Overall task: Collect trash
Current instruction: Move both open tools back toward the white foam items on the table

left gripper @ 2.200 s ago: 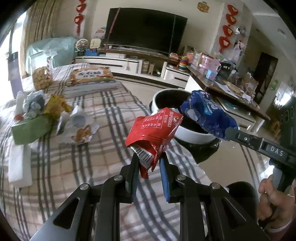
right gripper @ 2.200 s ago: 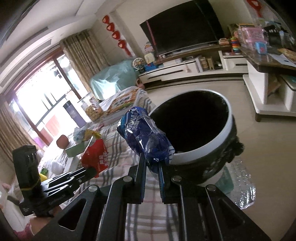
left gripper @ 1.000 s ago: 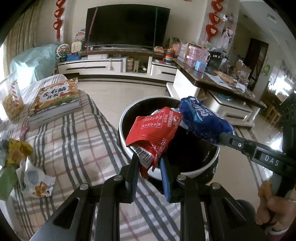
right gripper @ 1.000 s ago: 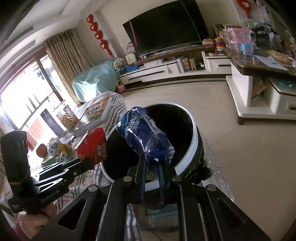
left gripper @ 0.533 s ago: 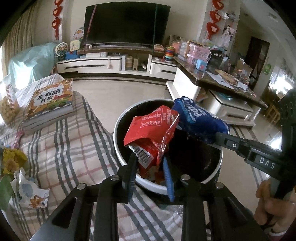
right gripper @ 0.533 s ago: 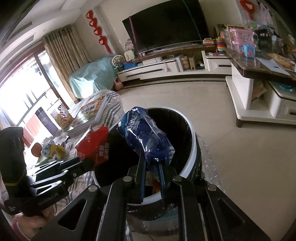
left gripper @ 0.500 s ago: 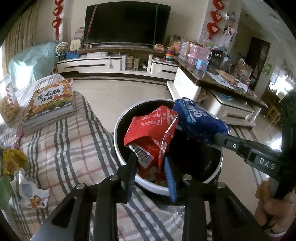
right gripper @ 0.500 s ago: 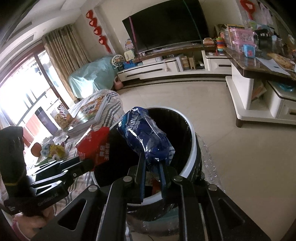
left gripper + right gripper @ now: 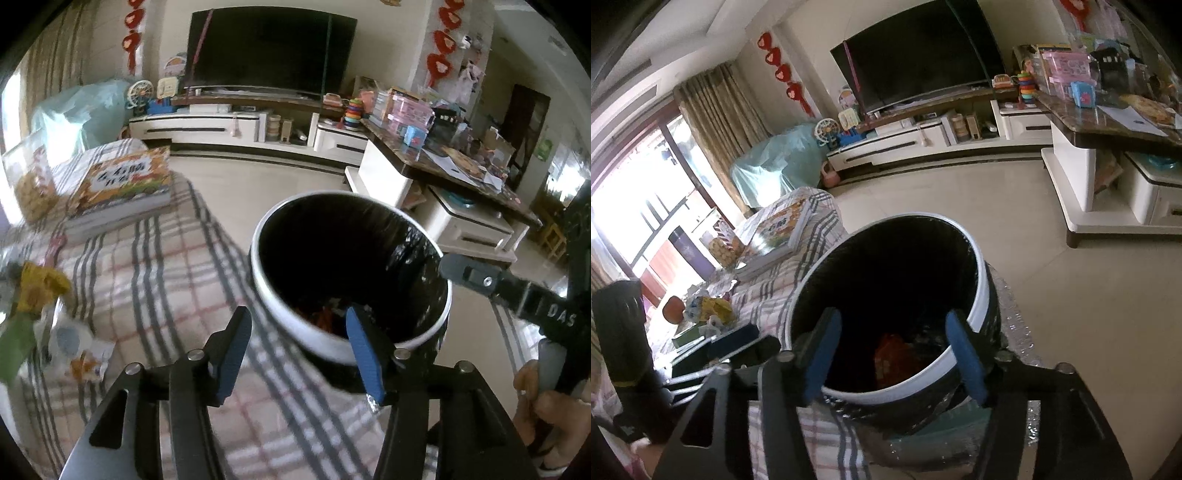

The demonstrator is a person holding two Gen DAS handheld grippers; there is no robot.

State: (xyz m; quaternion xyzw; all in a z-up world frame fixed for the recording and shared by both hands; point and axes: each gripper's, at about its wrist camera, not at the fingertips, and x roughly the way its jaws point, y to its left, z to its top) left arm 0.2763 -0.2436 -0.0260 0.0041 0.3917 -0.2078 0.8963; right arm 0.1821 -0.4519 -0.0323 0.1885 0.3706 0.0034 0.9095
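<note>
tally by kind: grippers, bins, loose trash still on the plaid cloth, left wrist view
Grippers: 2, left gripper and right gripper, both open and empty
Bins: 1, bin
Trash on plaid cloth: 2 clear, yellow wrapper and white wrapper; more at the blurred left edge, uncountable
Total: 5
</note>
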